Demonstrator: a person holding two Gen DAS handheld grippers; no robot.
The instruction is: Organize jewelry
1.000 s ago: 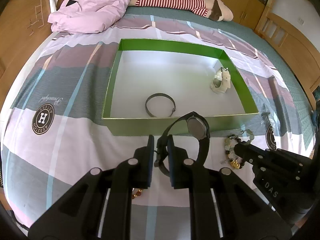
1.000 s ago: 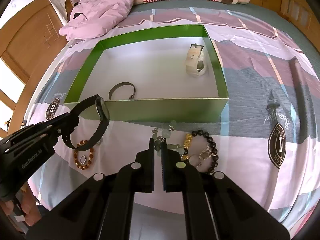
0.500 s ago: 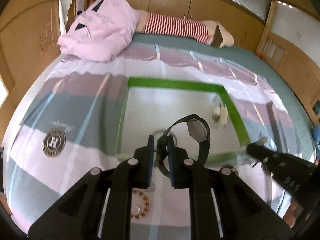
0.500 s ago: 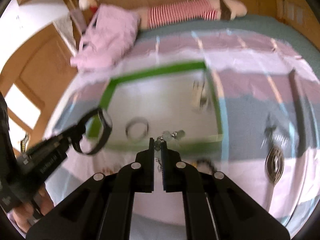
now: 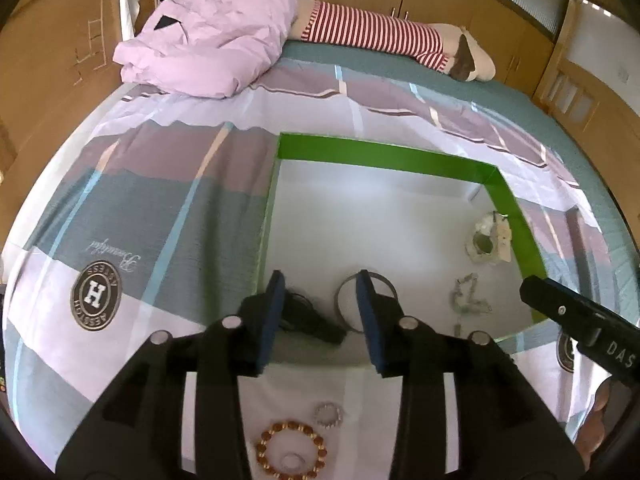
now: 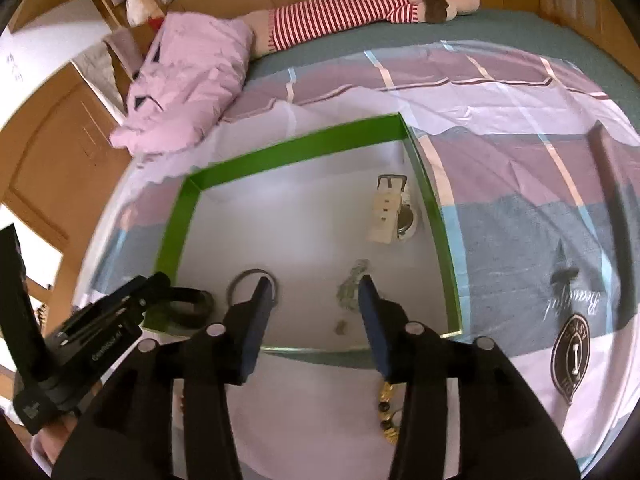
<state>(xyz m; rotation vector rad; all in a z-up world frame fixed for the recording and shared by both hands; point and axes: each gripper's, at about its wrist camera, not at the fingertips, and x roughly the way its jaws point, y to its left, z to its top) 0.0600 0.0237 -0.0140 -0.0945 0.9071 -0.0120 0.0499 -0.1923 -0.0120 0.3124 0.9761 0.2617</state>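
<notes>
**Four pieces in the green box, both grippers empty**

Black watch point(image 5: 316, 322) lies in the box point(image 5: 384, 156), tucked into the near-left corner, right under the left gripper point(image 5: 320, 294), whose fingers point(image 5: 274, 312) stand wide apart with nothing between them. Just beside the watch, a dark metal bangle point(image 5: 344, 300) rests flat on the white floor of the box. Further right, a pale bead bracelet point(image 5: 466, 294) lies in a loose heap, and beyond it a white watch point(image 5: 490, 238) sits close against the right wall. That makes four pieces inside.

The right gripper point(image 6: 316, 300) hangs over the near edge of the box, fingers wide too, empty, the bead bracelet showing between them.

Outside, on the bed point(image 5: 140, 200) in front of the box: an amber bead bracelet point(image 5: 292, 450) and a small silver ring point(image 5: 329, 415) below the left gripper, and a gold-and-black beaded piece point(image 6: 386, 414) partly hidden behind the right one. A pink quilt point(image 5: 208, 36) and a striped plush toy point(image 5: 380, 34) lie at the far end of the bed.
</notes>
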